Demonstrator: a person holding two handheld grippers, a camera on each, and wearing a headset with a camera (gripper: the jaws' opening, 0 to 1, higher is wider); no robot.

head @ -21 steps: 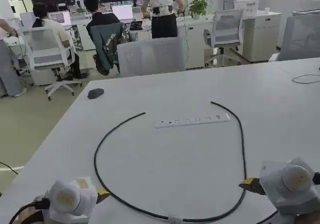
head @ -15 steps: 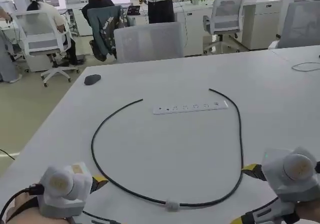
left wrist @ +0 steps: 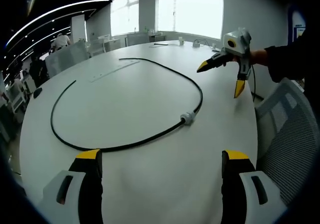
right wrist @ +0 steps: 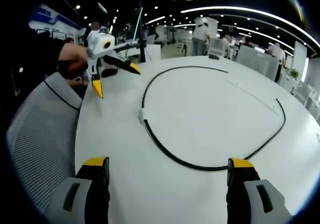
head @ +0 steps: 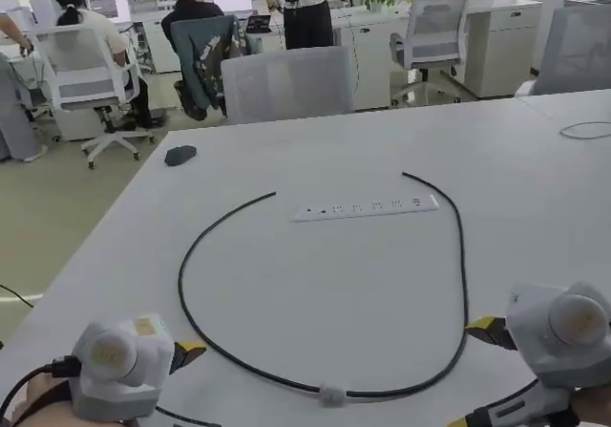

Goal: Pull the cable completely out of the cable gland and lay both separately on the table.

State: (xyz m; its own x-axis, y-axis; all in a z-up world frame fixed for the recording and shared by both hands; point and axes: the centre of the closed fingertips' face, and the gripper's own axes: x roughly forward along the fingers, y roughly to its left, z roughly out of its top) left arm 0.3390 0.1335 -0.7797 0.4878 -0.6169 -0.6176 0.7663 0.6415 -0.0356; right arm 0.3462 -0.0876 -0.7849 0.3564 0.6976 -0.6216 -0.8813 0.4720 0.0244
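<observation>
The left claw (left wrist: 161, 156) is open wide and holds nothing. Its two yellow tips point out over the white desk (head: 334, 293). The right claw (right wrist: 168, 162) is open wide too, and it also holds nothing. In the head view the left claw is at the bottom left and the right claw is at the bottom right, both at the near edge of the desk.

Between the two claws lies the cable gland (head: 330, 394). It is a small light piece, and it sits on the black cable (head: 464, 255). The cable goes right through it. Neither claw touches the gland or the cable.

From the gland, the cable runs out both ways and makes a big round loop on the desk. Its two ends lie at the far side of the loop and do not meet.

Between those ends lies a long white power strip (head: 365, 208). Farther back on the desk, to the left, is a small dark mouse (head: 179, 155). A grey chair (head: 286, 83) stands behind the desk. Beyond it, people (head: 196, 11) sit and stand at other desks.
</observation>
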